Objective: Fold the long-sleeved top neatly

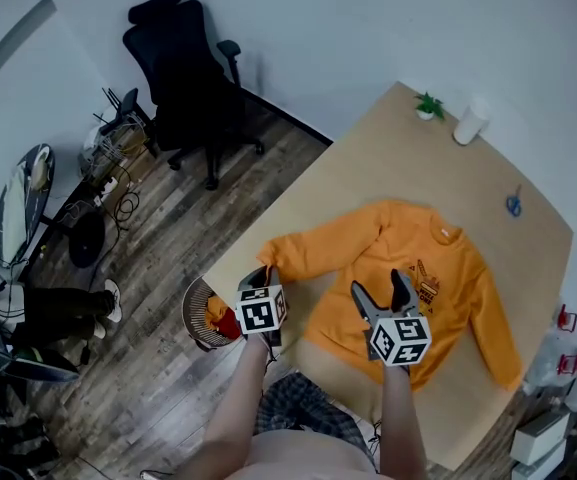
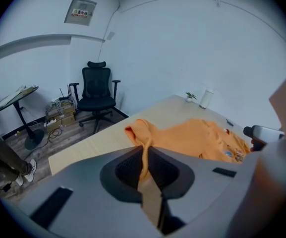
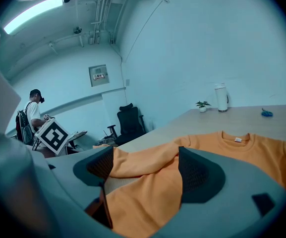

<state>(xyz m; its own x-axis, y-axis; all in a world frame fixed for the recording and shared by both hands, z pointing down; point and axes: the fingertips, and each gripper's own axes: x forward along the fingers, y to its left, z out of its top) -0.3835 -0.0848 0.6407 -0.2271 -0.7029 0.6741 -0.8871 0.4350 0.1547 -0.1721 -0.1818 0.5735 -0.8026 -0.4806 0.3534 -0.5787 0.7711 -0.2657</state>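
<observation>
Orange top [image 1: 408,268] lies spread flat, front up, on the worktop [image 1: 368,158], collar away from the person. The left gripper [image 1: 262,274] has its fingers [image 2: 125,170] pressed together, pinching the cuff of one sleeve [image 1: 313,243] near the worktop's edge. The right gripper [image 1: 380,290] hovers over the hem, fingers [image 3: 200,175] spread wide.

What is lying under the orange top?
Only the wooden table shows around the top, which lies spread on it. Anything beneath the cloth is covered and cannot be seen.
</observation>
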